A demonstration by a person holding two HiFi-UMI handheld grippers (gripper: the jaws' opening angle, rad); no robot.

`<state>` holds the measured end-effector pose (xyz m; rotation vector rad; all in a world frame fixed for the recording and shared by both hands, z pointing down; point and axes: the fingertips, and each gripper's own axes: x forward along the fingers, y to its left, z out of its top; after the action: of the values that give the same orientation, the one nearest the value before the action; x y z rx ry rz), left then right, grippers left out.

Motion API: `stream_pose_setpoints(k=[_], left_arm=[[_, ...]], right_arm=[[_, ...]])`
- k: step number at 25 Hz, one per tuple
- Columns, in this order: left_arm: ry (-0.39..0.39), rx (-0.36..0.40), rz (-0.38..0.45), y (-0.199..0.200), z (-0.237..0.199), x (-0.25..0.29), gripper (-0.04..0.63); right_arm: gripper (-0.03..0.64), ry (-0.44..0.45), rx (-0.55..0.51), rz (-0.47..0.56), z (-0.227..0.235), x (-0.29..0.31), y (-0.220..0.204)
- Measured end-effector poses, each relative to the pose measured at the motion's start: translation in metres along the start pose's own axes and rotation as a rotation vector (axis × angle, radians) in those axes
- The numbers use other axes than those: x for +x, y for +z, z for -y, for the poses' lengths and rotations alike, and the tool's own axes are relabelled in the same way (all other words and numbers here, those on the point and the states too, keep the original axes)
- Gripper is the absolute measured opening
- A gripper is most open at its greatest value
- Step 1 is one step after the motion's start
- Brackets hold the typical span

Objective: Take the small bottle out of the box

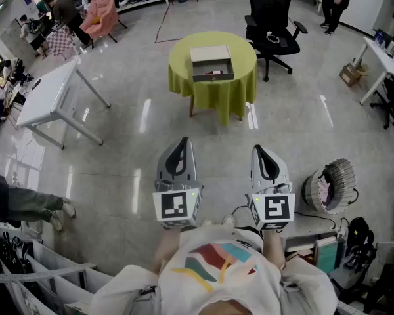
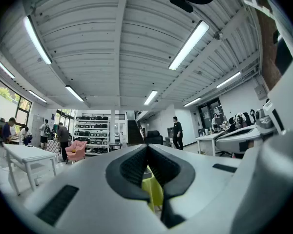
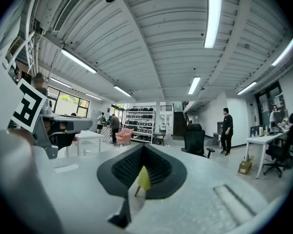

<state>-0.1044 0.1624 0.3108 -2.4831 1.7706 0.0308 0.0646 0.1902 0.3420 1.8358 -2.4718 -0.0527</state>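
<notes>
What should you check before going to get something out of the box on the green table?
1. Box on table: ok.
2. Bottle seen in box: cannot tell, too small from here.
3. Floor to the table free: ok.
4. Left gripper empty: ok.
5. Right gripper empty: ok.
6. Jaws open to grab: not ok, both shut.

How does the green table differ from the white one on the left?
The green table is round and draped in cloth; the white table is rectangular with bare legs. The green table holds the box, straight ahead; the white table holds none, off left. Both stand on the grey floor.
</notes>
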Motion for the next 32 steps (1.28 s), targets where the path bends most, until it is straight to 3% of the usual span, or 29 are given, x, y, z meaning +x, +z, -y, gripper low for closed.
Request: stream_pose_setpoints(k=[15, 21, 32], left_arm=[[0.038, -0.001, 0.008, 0.002, 0.009, 0.005, 0.014], [0.039, 0.001, 0.046, 0.003, 0.019, 0.013, 0.014], [0.091, -0.028, 0.062, 0.001, 0.010, 0.029, 0.014]], right_arm=[[0.003, 0.047, -0.009, 0.020, 0.012, 0.001, 0.000], [0.003, 0.089, -0.080, 0.040, 0.014, -0.003, -0.003], [0.004, 0.093, -0.057, 0.030, 0.034, 0.007, -0.007]])
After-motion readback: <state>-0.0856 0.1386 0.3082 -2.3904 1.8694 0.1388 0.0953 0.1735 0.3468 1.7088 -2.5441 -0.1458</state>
